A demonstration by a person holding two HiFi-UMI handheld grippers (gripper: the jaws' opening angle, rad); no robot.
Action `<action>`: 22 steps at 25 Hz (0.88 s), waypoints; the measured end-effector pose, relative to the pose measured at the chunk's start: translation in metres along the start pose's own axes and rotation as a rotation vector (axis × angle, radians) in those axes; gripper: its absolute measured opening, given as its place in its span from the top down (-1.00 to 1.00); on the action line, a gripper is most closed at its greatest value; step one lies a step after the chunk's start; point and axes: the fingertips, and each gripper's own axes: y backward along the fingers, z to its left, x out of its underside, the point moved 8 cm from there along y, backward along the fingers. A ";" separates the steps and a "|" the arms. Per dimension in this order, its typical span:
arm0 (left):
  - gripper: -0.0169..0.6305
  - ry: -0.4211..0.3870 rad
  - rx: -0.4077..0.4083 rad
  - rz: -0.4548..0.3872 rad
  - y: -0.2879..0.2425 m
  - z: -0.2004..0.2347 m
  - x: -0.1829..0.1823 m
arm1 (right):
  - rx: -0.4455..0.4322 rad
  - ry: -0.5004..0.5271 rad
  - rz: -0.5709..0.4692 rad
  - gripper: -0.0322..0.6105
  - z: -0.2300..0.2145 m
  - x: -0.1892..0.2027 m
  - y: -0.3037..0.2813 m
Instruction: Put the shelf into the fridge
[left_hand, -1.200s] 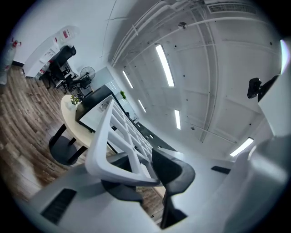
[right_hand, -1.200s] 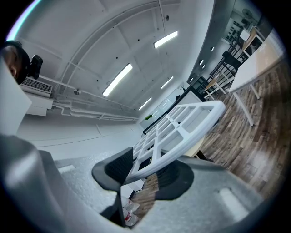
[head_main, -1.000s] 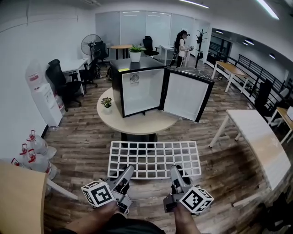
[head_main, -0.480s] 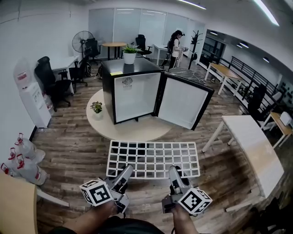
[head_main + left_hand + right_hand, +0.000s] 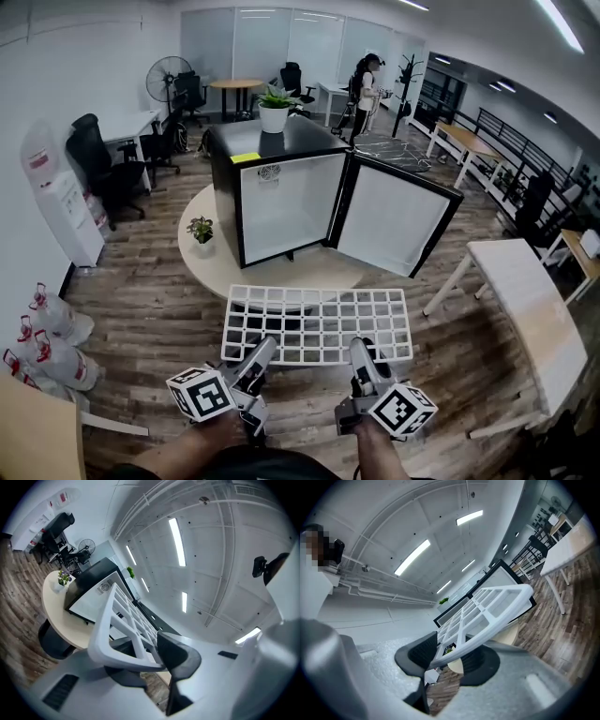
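Observation:
In the head view I hold a white grid shelf [image 5: 317,323] flat in front of me by its near edge. My left gripper [image 5: 260,352] is shut on the near-left part of that edge, and my right gripper [image 5: 360,352] is shut on the near-right part. The left gripper view shows the shelf [image 5: 115,616] rim clamped between the dark pads of the left gripper [image 5: 140,654]. The right gripper view shows the shelf [image 5: 490,606] pinched in the right gripper [image 5: 451,654]. Ahead, a black fridge [image 5: 246,155] stands on a round table [image 5: 211,267], its door [image 5: 398,223] swung open to the right and its white inside bare.
A small potted plant [image 5: 200,230] sits on the round table left of the fridge, and a larger plant [image 5: 275,107] stands on the fridge. A white table [image 5: 525,300] is at the right. A water dispenser [image 5: 64,202] and water bottles [image 5: 37,328] are at the left. A person [image 5: 364,84] stands far back.
Both grippers and the shelf have come closer to the fridge. The shelf's far edge now overlaps the round table's front edge. The grips are unchanged.

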 end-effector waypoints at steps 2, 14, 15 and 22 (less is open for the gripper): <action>0.69 0.019 0.009 -0.003 -0.007 0.012 -0.009 | 0.006 0.000 0.003 0.47 0.000 0.001 -0.016; 0.69 0.050 0.044 0.005 -0.037 0.077 -0.071 | 0.039 0.030 -0.007 0.47 0.007 0.006 -0.103; 0.69 0.053 0.048 0.004 -0.039 0.081 -0.074 | 0.040 0.035 -0.005 0.47 0.008 0.006 -0.108; 0.69 0.092 0.046 -0.009 -0.050 0.110 -0.080 | 0.051 0.058 0.023 0.47 0.001 0.009 -0.138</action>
